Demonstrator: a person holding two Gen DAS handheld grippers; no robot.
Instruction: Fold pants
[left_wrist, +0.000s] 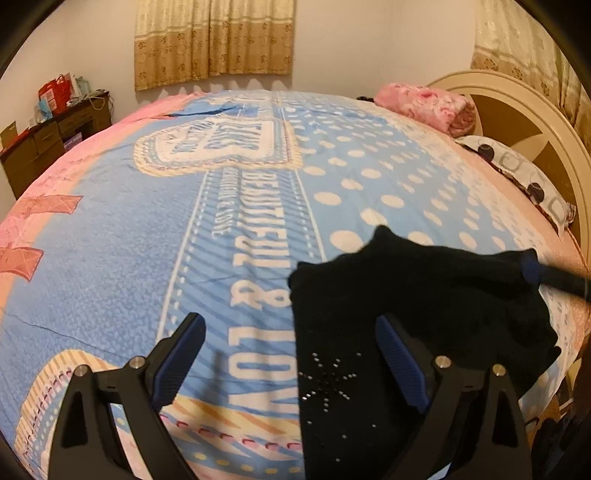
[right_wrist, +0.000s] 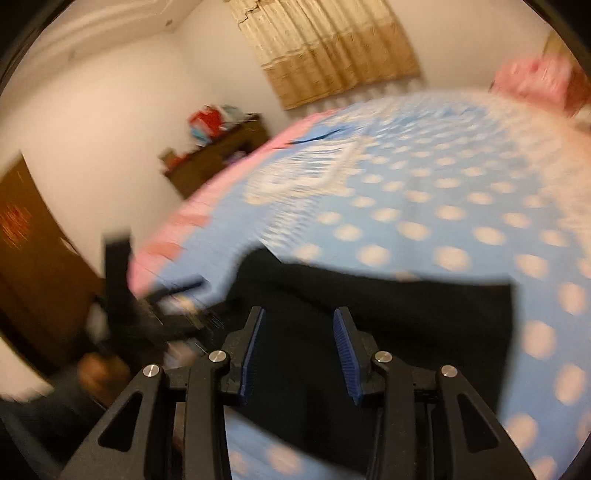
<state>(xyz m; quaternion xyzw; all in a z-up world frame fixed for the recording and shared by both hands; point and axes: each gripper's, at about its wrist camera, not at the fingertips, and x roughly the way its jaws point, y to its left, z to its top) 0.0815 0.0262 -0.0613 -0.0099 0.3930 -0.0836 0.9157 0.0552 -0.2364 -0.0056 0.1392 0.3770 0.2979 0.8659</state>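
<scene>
Black pants with a rhinestone star lie folded on the blue bedspread at the near right of the left wrist view. My left gripper is open above the pants' left edge, holding nothing. The other gripper's blue-tipped finger reaches the pants' far right corner. In the blurred right wrist view the black pants spread under and ahead of my right gripper, which is open and empty above the cloth. The left gripper shows as a dark blur at the left.
The bed has a blue, pink and polka-dot cover. A rolled pink blanket, a patterned pillow and the headboard lie far right. A cluttered wooden dresser stands at the left wall.
</scene>
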